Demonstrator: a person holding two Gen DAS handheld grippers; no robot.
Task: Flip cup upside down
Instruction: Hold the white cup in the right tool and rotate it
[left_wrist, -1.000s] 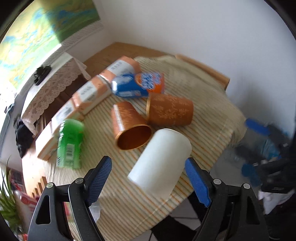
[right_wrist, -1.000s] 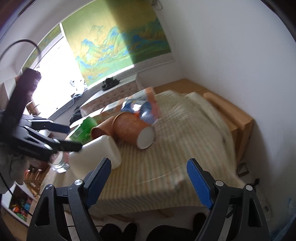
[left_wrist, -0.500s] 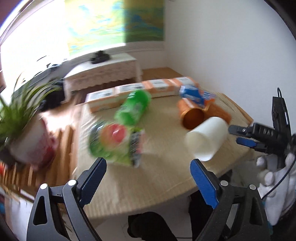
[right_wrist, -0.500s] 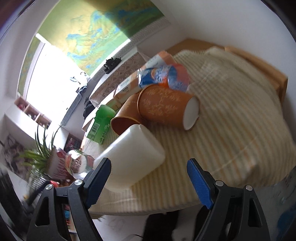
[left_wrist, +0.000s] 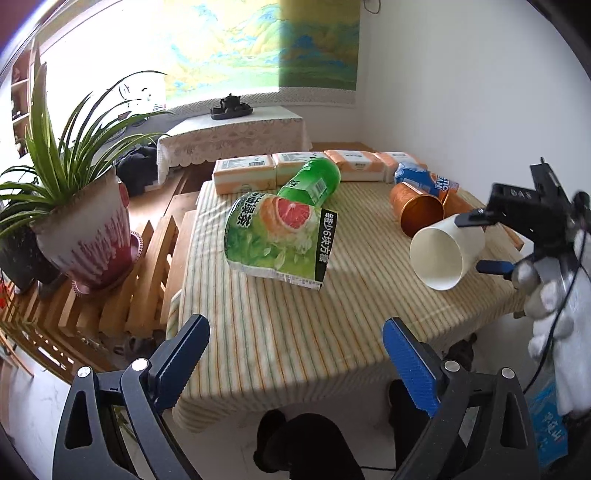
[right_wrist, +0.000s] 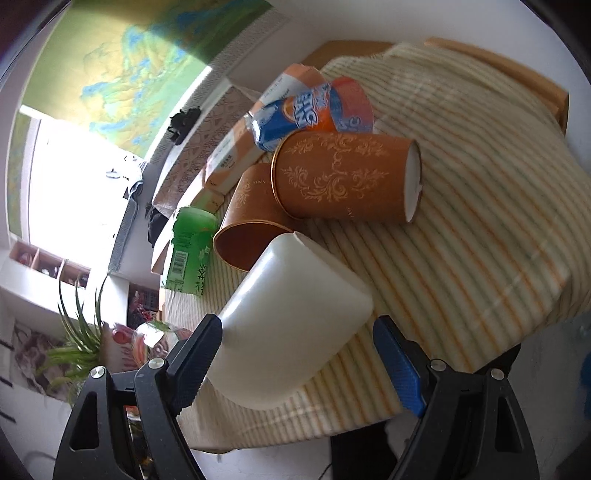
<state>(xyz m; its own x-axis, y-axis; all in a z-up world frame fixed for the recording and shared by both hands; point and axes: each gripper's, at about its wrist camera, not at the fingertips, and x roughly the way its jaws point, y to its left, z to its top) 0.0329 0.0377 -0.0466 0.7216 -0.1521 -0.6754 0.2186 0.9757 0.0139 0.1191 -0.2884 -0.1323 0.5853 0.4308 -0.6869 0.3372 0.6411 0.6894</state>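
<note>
A white paper cup (left_wrist: 445, 253) lies on its side at the right edge of the striped table, its mouth toward the left wrist camera. In the right wrist view the cup (right_wrist: 291, 328) sits between the wide-open fingers of my right gripper (right_wrist: 297, 360), base end toward the camera; the jaws do not press it. That gripper also shows in the left wrist view (left_wrist: 484, 243), one finger above and one below the cup. My left gripper (left_wrist: 295, 354) is open and empty, back over the table's near edge.
Two orange cups (right_wrist: 343, 177) (left_wrist: 419, 212) lie on their side behind the white cup. A blue snack bag (right_wrist: 299, 114), a green bottle (left_wrist: 312, 181), a green tea pack (left_wrist: 279, 236) and tissue boxes (left_wrist: 245, 177) lie on the cloth. A potted plant (left_wrist: 85, 221) stands left.
My left gripper has drawn back from the white cup and swung left. My right gripper has moved in around the cup's base end.
</note>
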